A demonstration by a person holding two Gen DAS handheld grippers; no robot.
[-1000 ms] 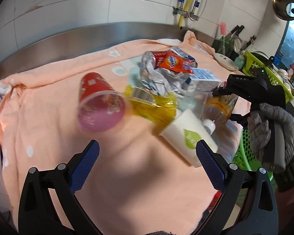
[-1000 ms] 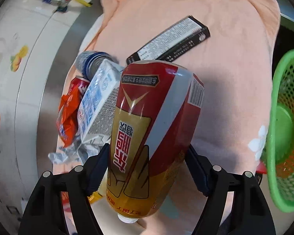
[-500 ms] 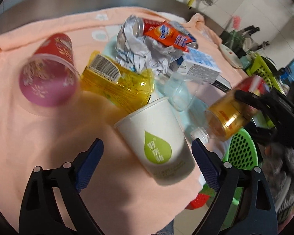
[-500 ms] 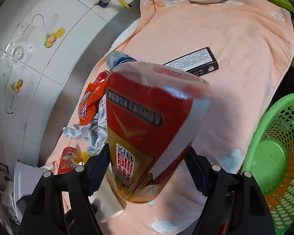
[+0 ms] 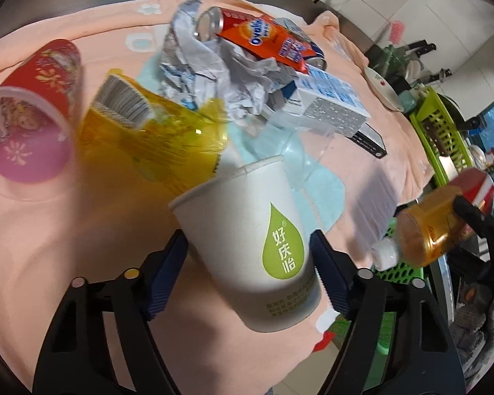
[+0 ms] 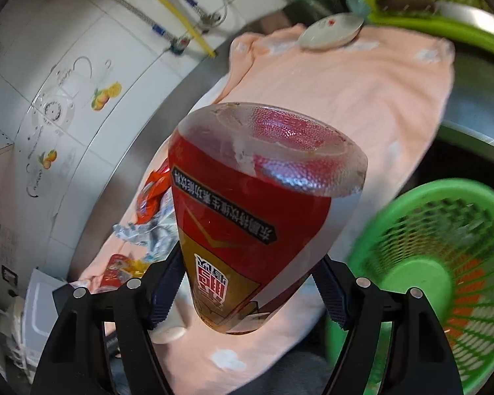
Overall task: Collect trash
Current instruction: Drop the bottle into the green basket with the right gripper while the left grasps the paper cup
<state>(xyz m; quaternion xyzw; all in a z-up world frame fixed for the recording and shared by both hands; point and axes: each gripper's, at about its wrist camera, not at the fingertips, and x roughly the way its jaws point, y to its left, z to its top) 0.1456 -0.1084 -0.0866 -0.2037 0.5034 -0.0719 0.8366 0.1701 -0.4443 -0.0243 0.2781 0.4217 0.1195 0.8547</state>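
Left jaws now closed around white paper cup, right jaws gripping red bottle, cap hidden

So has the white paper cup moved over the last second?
Yes. The white paper cup has left the pink towel, risen away from the yellow wrapper, and now sits between the left tongs.

Black left tool and right tool, blue ridged pads, silver screws.

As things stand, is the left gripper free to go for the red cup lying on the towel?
Probably not: the left gripper already has its jaws around the white paper cup, though the red cup lies unobstructed on the towel.
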